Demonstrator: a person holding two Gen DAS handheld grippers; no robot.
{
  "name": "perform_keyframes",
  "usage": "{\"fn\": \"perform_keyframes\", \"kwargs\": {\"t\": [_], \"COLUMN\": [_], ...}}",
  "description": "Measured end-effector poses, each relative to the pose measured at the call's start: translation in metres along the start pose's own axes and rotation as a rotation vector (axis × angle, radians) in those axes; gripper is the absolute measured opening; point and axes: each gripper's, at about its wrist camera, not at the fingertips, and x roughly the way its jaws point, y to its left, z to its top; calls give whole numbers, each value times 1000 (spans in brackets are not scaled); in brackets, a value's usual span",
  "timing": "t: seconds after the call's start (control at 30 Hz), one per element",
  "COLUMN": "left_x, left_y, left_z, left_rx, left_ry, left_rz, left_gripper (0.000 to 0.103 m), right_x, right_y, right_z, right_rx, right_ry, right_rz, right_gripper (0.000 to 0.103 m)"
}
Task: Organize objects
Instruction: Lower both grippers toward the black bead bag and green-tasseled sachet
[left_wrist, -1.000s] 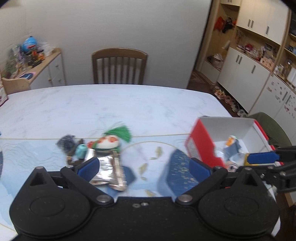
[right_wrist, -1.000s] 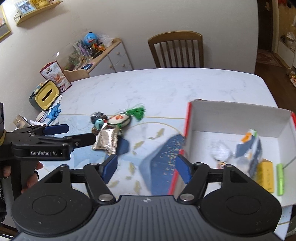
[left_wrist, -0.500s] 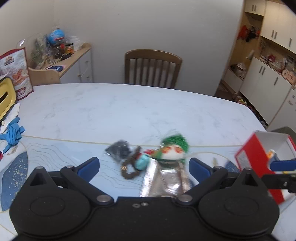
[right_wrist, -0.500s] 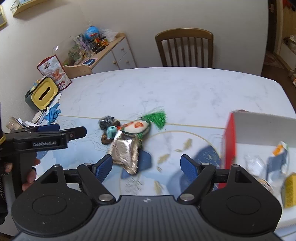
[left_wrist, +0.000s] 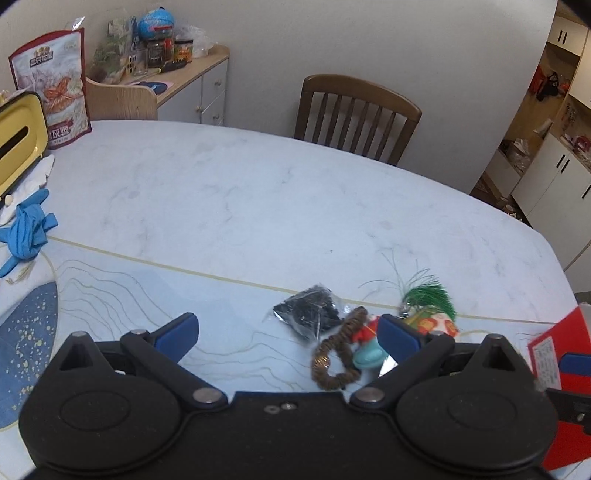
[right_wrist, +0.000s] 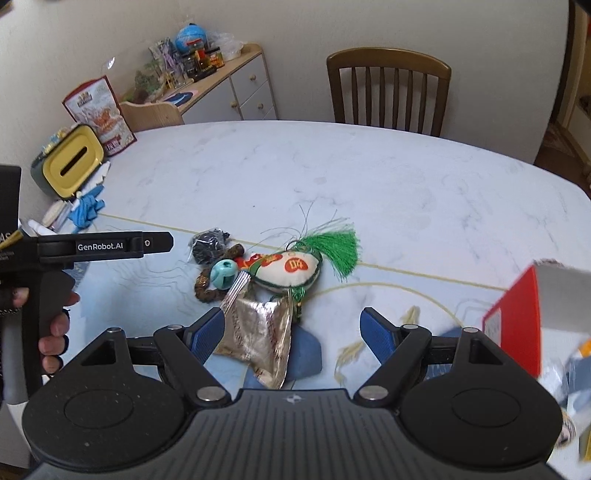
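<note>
A small pile lies on the marble table (right_wrist: 332, 173): a white embroidered sachet (right_wrist: 288, 269) with a green tassel (right_wrist: 332, 247), a teal bead (right_wrist: 223, 274), a brown bead bracelet (right_wrist: 210, 284), a black bag (right_wrist: 208, 245) and a silver foil packet (right_wrist: 258, 332). My right gripper (right_wrist: 291, 332) is open just above the packet, which lies by its left finger. My left gripper (left_wrist: 287, 332) is open and empty, with the black bag (left_wrist: 308, 317), bracelet (left_wrist: 338, 354) and sachet (left_wrist: 432, 321) near its right finger. The red box (right_wrist: 517, 325) stands at the right edge.
A yellow tissue box (right_wrist: 70, 170), a blue glove (right_wrist: 86, 210) and a snack bag (right_wrist: 99, 110) sit at the table's left end. A wooden chair (right_wrist: 388, 92) stands behind the table and a cluttered sideboard (right_wrist: 221, 74) along the wall. A hand (right_wrist: 55, 332) holds the left gripper.
Both views have swung left, away from the red box, which now sits at the right edge. The pile has come closer under the right gripper. Both grippers stay open.
</note>
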Motion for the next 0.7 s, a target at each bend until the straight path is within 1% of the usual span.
{"fn": "perform_keyframes", "kwargs": {"t": [0.13, 0.33, 0.43, 0.57, 0.7], "left_x": [14, 36, 48, 61, 70], "left_y": [0, 2, 1, 4, 5], "left_z": [1, 3, 5, 8, 9], "left_rx": [10, 11, 10, 6, 19], "left_ry": [11, 32, 43, 54, 67], "left_rz": [-2, -27, -31, -30, -75], "left_gripper": [102, 102, 102, 102, 102], "right_x": [22, 54, 69, 86, 99], "right_y": [5, 4, 6, 6, 4], "right_z": [6, 14, 17, 21, 25], "right_rx": [-31, -6, -15, 4, 32], "right_ry": [5, 33, 62, 78, 87], "right_rz": [-18, -9, -32, -29, -16], "right_gripper": [80, 80, 80, 80, 80]}}
